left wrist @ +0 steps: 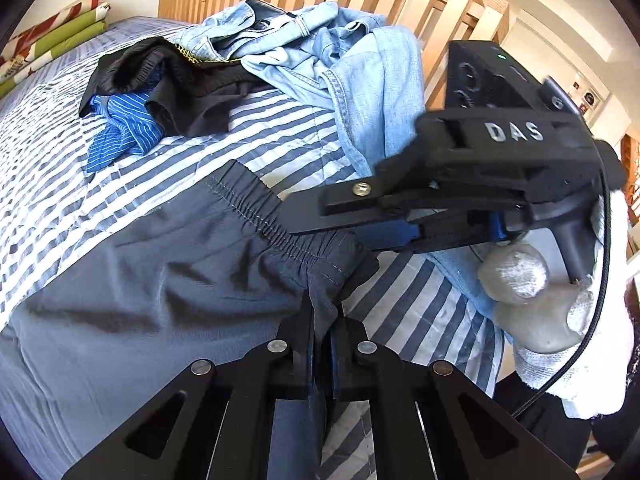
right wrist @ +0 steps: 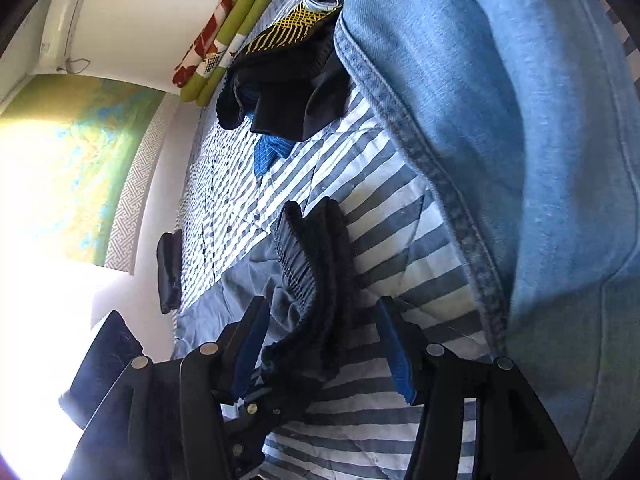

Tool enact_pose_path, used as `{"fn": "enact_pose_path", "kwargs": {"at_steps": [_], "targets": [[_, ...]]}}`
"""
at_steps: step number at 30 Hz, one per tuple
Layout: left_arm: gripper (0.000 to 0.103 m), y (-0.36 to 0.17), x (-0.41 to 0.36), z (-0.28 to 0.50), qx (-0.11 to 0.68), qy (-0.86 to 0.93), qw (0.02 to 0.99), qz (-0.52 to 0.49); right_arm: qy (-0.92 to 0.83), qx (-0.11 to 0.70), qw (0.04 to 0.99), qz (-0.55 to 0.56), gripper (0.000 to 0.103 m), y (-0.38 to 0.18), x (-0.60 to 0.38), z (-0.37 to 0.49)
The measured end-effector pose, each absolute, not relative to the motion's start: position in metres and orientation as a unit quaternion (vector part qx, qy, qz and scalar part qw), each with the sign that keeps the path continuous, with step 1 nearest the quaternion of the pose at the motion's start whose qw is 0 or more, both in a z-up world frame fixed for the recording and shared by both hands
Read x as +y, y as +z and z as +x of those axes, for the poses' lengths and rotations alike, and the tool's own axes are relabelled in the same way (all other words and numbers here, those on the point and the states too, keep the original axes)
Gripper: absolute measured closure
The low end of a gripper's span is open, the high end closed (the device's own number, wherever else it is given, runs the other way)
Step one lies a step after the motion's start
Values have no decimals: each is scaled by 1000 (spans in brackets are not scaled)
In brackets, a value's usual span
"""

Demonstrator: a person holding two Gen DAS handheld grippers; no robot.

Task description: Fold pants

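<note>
Gripping stage: left gripper (left wrist: 322, 344) clamped on the grey pants (left wrist: 140, 280) at the waistband (left wrist: 256, 208), right gripper (right wrist: 320, 344) spread around it, probably needing to close before lifting.

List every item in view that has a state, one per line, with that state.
Grey pants: spread on the bed, waistband bunched at one corner.
Left claw: shut on the waistband corner.
Right claw: open, waistband between its pads.
Denim garment: crumpled, unfolded.
Black garment: heaped, unfolded.
Blue striped garment: crumpled, partly under the black garment.
Striped bedcover: laid flat.
</note>
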State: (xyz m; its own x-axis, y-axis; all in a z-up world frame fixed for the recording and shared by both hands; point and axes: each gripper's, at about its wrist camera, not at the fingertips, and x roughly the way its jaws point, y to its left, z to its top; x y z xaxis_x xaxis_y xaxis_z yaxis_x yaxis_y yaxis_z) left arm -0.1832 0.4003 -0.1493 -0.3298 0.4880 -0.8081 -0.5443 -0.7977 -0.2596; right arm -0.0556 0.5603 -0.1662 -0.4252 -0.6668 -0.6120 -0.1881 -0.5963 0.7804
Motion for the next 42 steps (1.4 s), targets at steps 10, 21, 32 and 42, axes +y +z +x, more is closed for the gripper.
{"fn": "enact_pose_path", "kwargs": {"at_steps": [10,21,32,42], "targets": [[98,-143,391,-180,10,818,334,-469,-700,-436,198,529,67,-181,538,-75],[46,-107,316,-138,-26,831,313,-460,-761,-404,178,476,88,-146,534,-67],[46,-146,69,-94,-169,841,74,-508,-781,-385,119,478,88,-140,535,-66],[48,-109,11,-32,-164,872,59,-457,-808,-340,109,470,88,-79,477,-65]]}}
